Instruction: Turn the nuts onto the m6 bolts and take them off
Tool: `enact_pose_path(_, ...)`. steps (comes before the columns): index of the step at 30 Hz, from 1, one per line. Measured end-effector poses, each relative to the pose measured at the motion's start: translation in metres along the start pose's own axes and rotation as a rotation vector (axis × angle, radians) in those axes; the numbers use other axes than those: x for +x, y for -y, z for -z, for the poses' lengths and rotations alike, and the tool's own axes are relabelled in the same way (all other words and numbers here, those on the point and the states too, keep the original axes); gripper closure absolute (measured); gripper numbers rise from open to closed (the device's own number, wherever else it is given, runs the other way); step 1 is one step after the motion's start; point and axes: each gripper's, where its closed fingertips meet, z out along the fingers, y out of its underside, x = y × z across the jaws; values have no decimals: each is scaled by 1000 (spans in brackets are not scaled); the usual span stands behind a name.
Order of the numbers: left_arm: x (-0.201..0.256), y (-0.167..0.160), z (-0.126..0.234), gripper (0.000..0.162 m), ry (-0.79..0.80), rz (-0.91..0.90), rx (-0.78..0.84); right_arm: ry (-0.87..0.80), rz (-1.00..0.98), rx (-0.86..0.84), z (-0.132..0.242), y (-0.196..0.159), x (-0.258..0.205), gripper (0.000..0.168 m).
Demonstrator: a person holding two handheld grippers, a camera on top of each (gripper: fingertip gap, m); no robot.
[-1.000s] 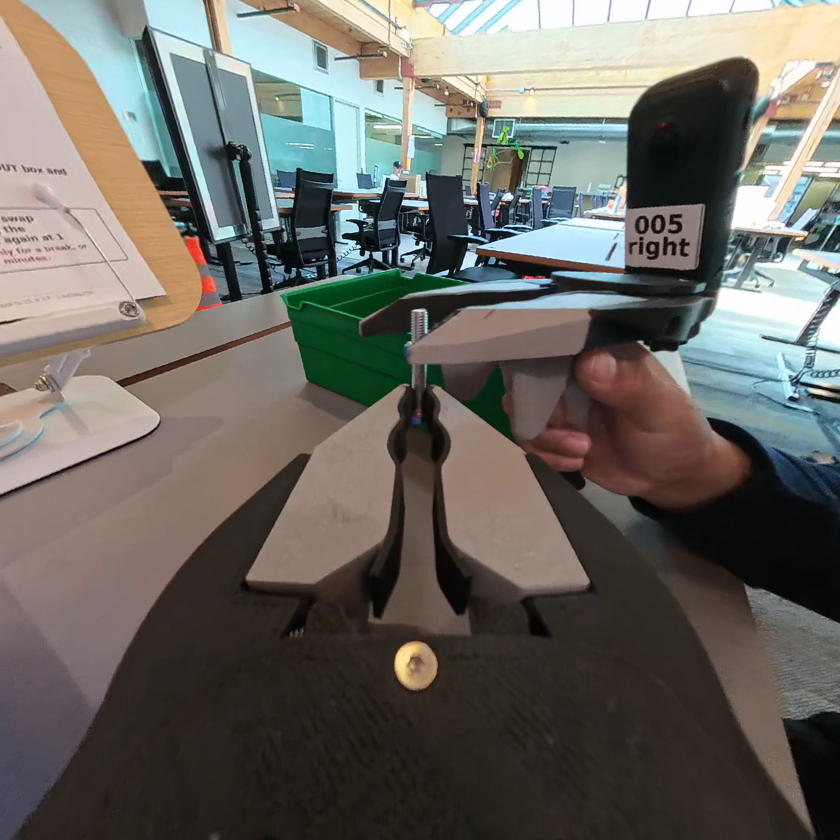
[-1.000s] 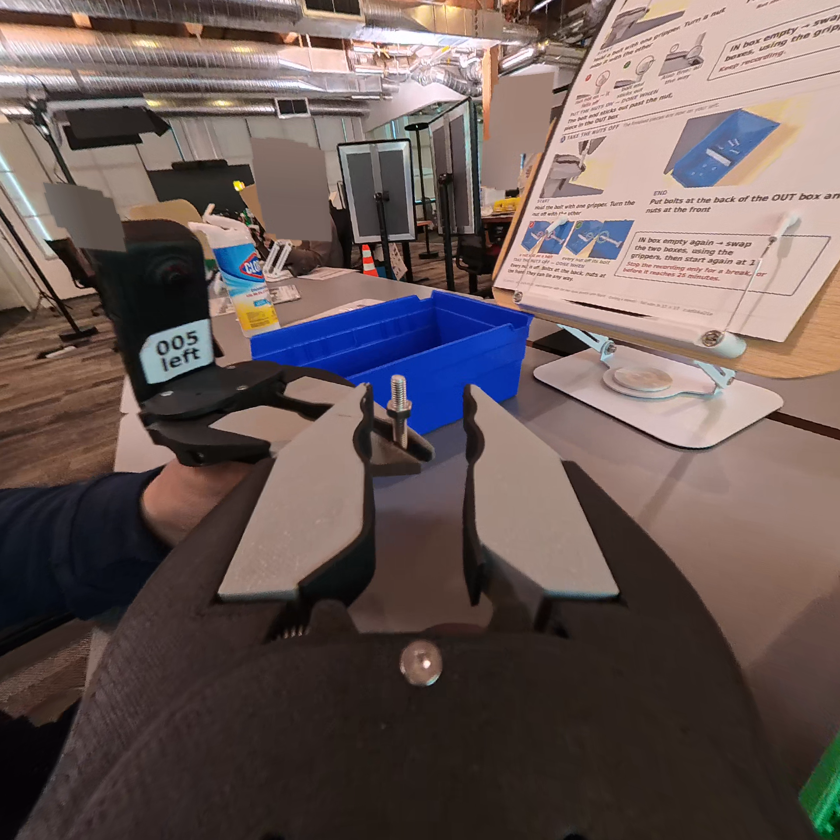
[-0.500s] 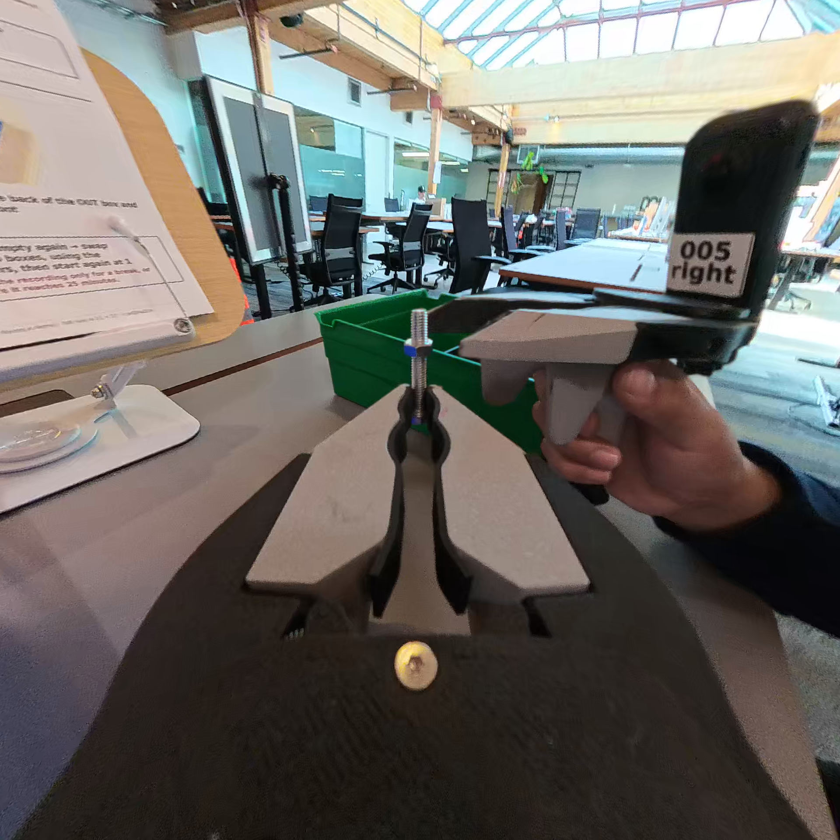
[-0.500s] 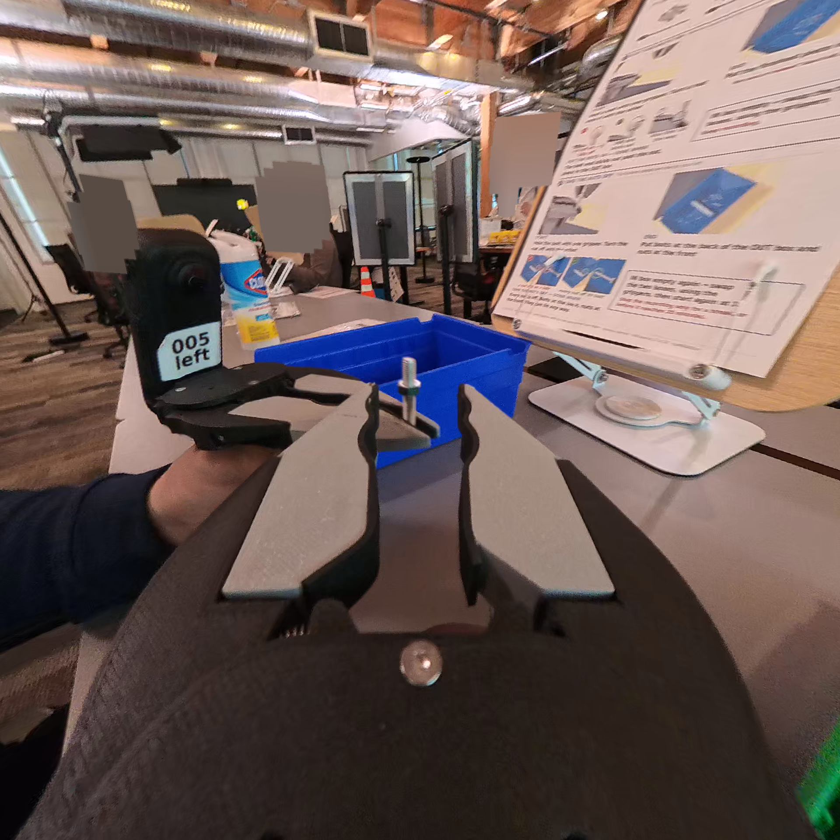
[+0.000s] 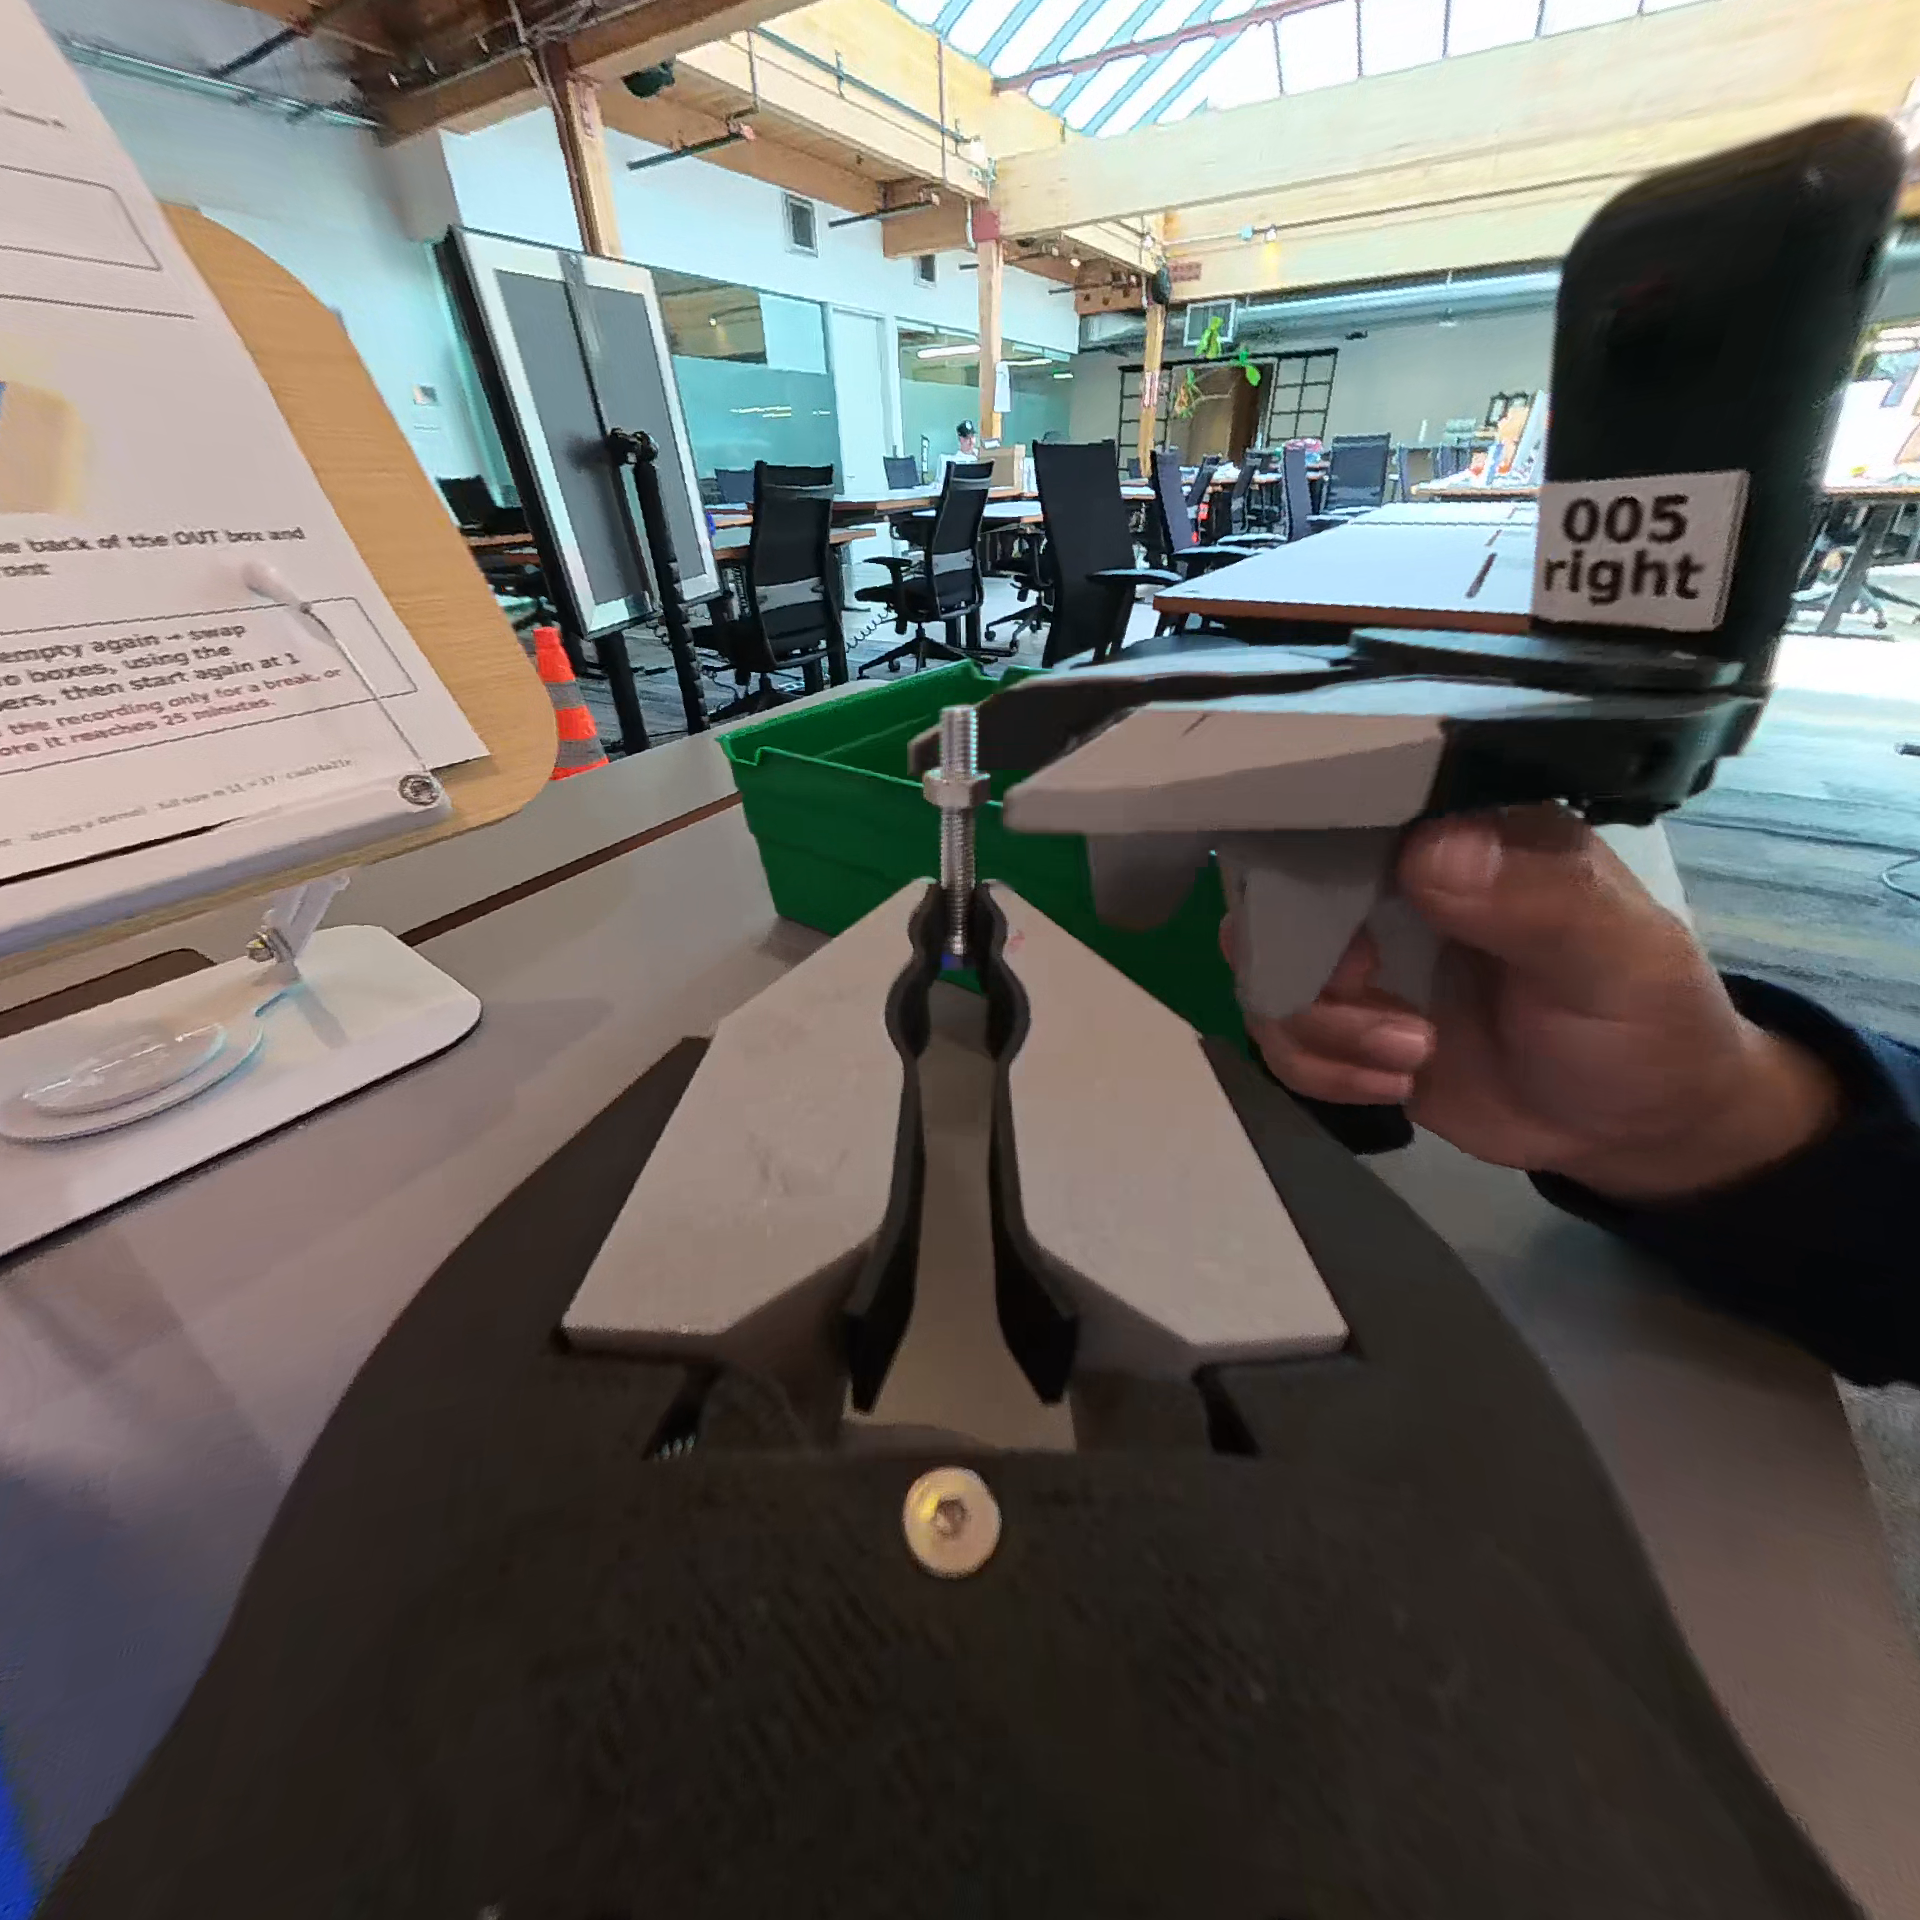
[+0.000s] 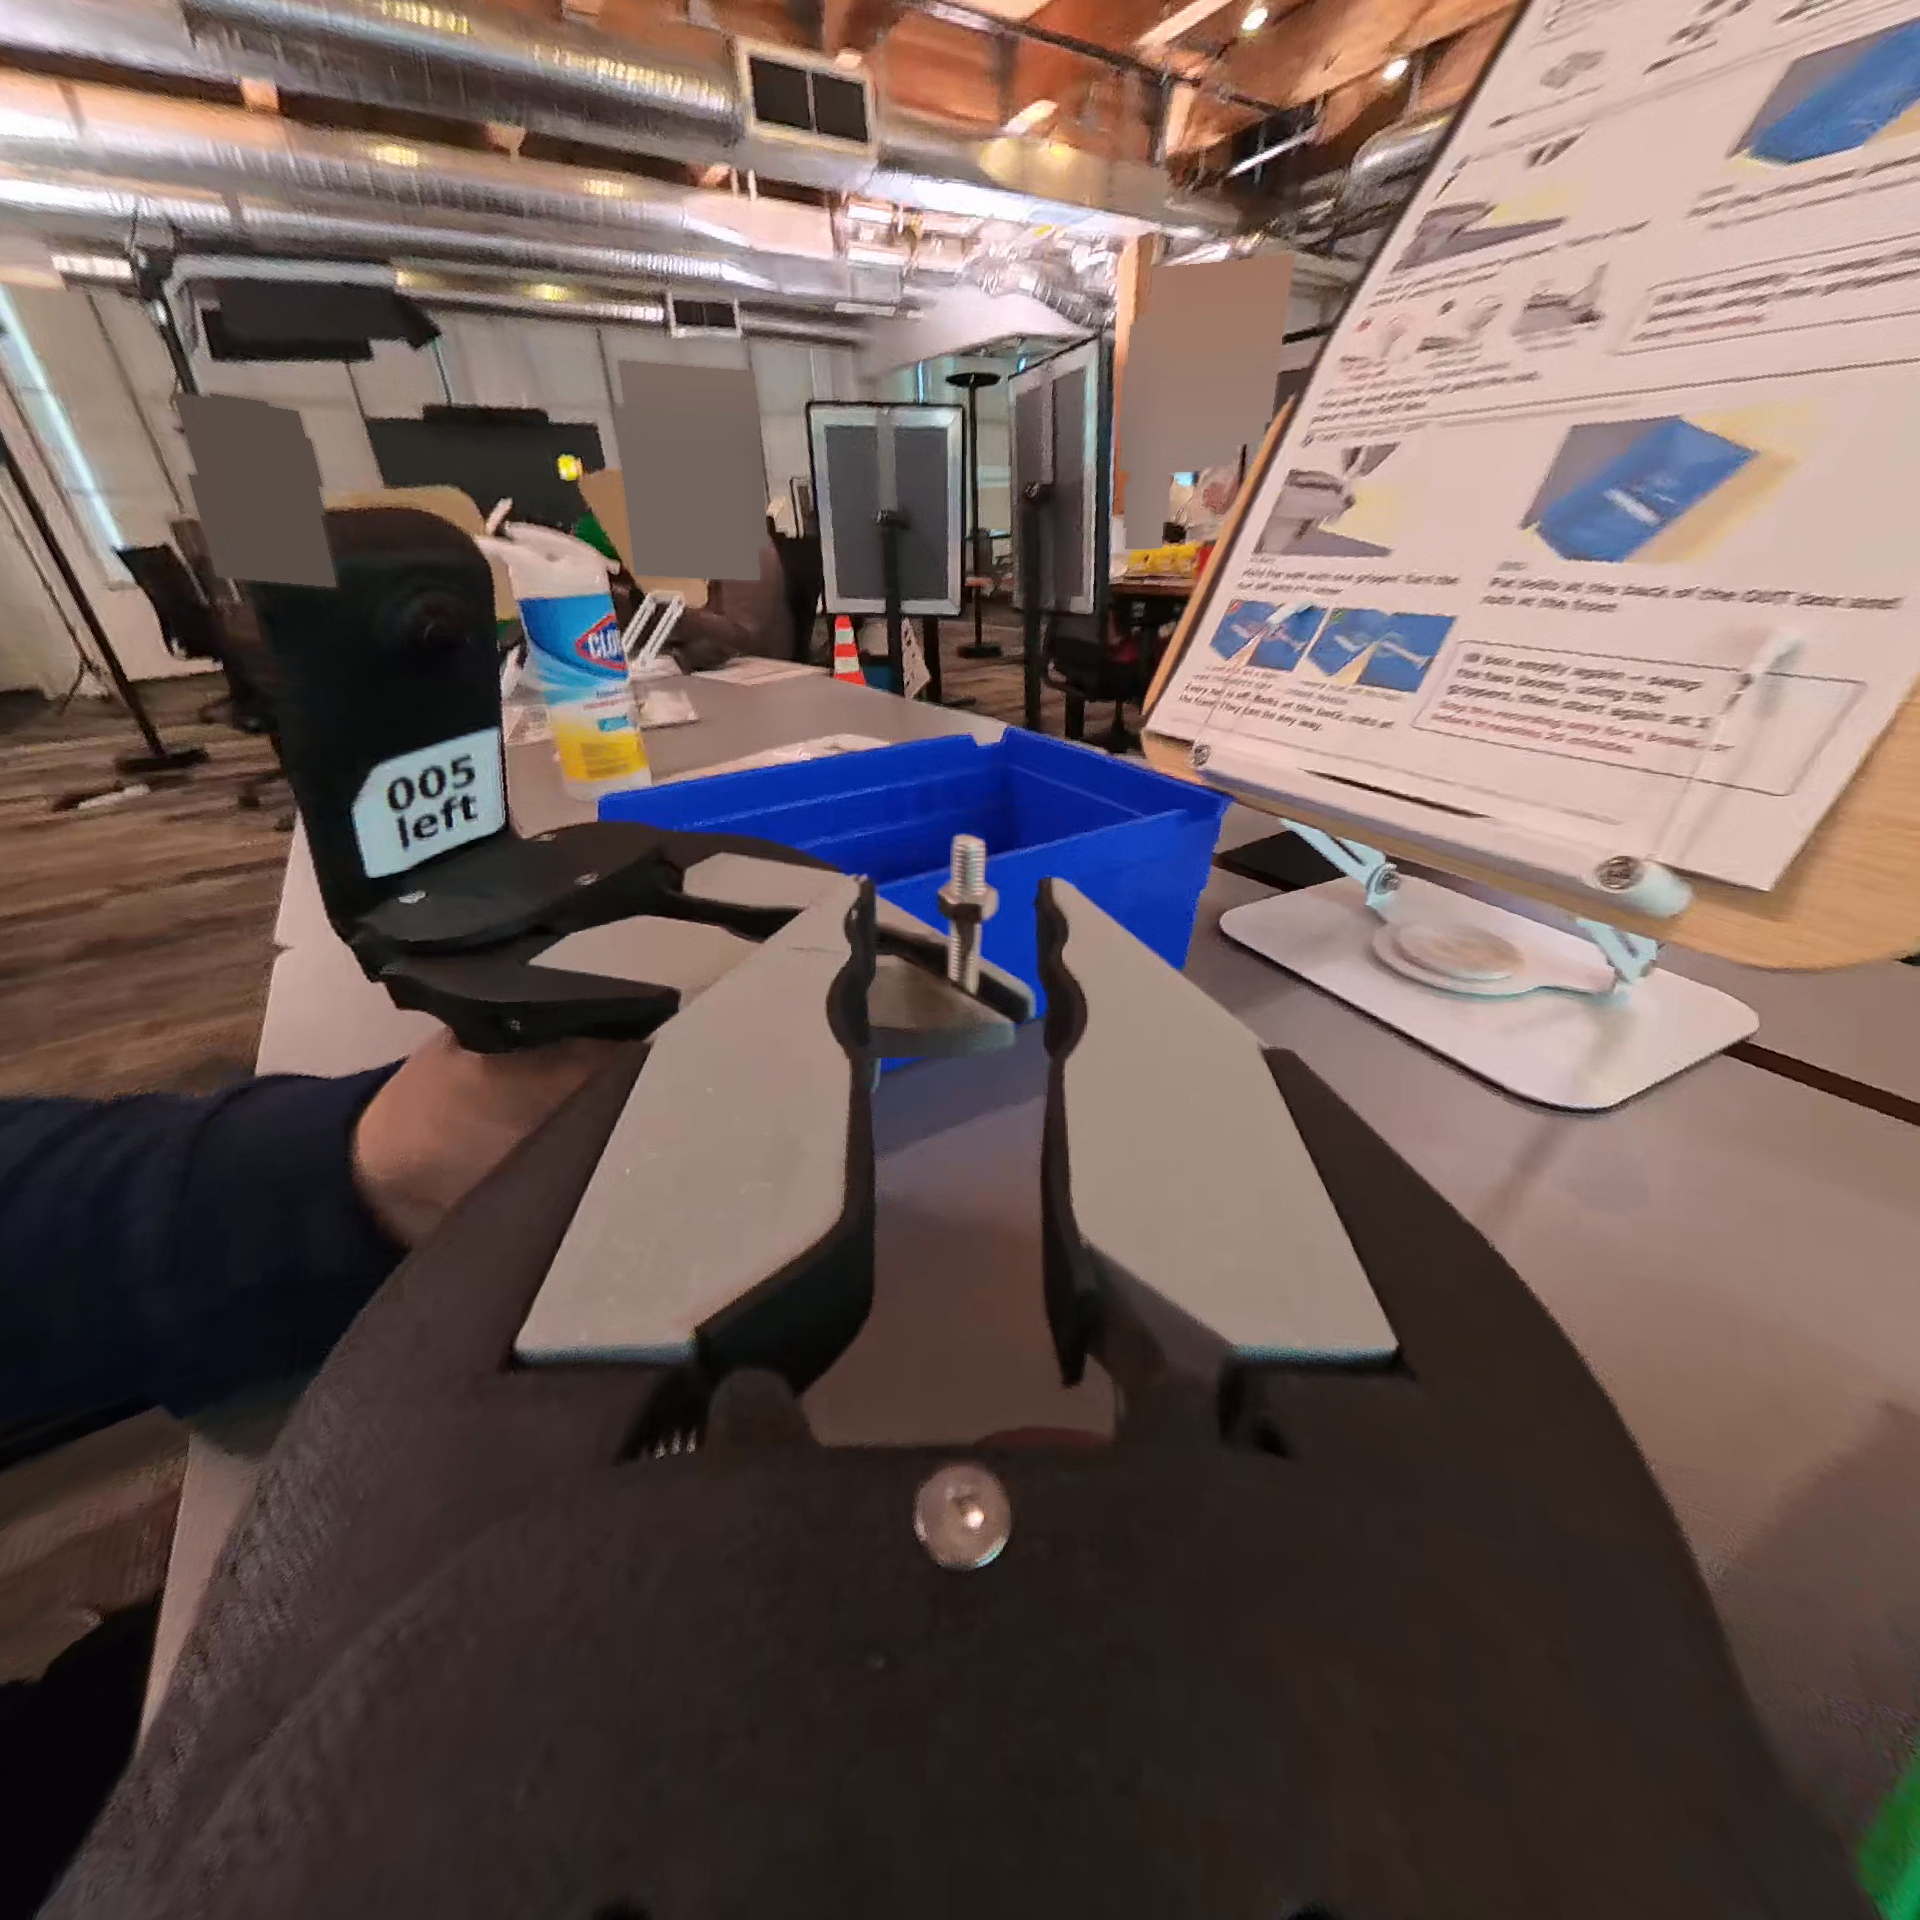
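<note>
My left gripper (image 5: 957, 940) is shut on the lower end of a silver M6 bolt (image 5: 957, 831) and holds it upright above the table. A silver nut (image 5: 957, 792) sits on the thread a little below the bolt's top. My right gripper (image 6: 951, 935) is open. Its fingertips stand on either side of the bolt (image 6: 966, 935) and nut (image 6: 966, 906), apart from them. In the left wrist view the right gripper (image 5: 987, 764) comes in level from the right, its tips at nut height. The left gripper (image 6: 935, 1013) shows in the right wrist view, held by a hand.
A green bin (image 5: 831, 821) stands behind the bolt in the left wrist view. A blue bin (image 6: 1122, 831) stands behind it in the right wrist view. An instruction sheet on a wooden stand (image 6: 1558, 520) with a white base (image 6: 1507, 997) stands on the grey table (image 5: 540, 956).
The right gripper drew back off the bolt to the right half a second ago, and has come back so its open tips stand around the nut. The left gripper keeps hold of the bolt.
</note>
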Motion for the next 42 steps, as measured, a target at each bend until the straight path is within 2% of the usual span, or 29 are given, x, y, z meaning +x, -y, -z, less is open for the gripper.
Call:
enact_pose_path(2,6,-2,-2,160,-7,-42,-12,8,26,-38,-4,-6,-5,142)
enact_pose_path(4,9,0,-2,160,-13,-63,-6,-64,48,-44,-2,-7,6,150)
enact_pose_path(6,6,2,0,160,7,-60,-1,-94,18,-37,1,-5,15,132)
enact_pose_path(8,-1,4,2,160,25,-29,15,-88,-30,-27,3,-5,19,131)
enact_pose_path(9,-3,5,3,160,26,-14,22,-111,-39,-20,5,-4,23,135)
enact_pose_path(10,-5,7,4,160,28,-3,35,-143,-33,-8,8,-2,29,148)
enact_pose_path(16,2,3,1,160,0,-22,9,12,-16,4,0,0,-1,138)
enact_pose_path(19,8,0,-1,160,-1,-65,-4,-68,19,-39,-2,-6,8,147)
enact_pose_path(21,-5,1,1,160,78,-64,-8,-134,-4,-44,1,-7,21,132)
enact_pose_path(23,-16,6,6,160,102,-23,26,-220,-30,-8,11,-3,38,155)
enact_pose_path(25,-20,6,8,160,86,28,27,-199,-40,17,14,3,39,148)
enact_pose_path(27,-20,5,7,160,76,46,25,-79,-69,49,10,7,21,138)
enact_pose_path(31,4,2,1,160,-5,-25,12,17,-19,15,-1,2,-4,131)
enact_pose_path(34,8,1,-1,160,14,-62,1,-113,29,-41,-1,-6,14,135)
enact_pose_path(35,1,2,0,160,52,-60,2,-158,18,-40,3,-5,23,122)
enact_pose_path(36,-5,3,1,160,70,-47,11,-172,-8,-27,7,-3,27,123)
enact_pose_path(37,-9,4,3,160,75,-23,15,-204,-32,1,11,-1,35,149)
enact_pose_path(42,-14,2,5,160,73,-1,8,-89,-62,38,10,6,23,132)
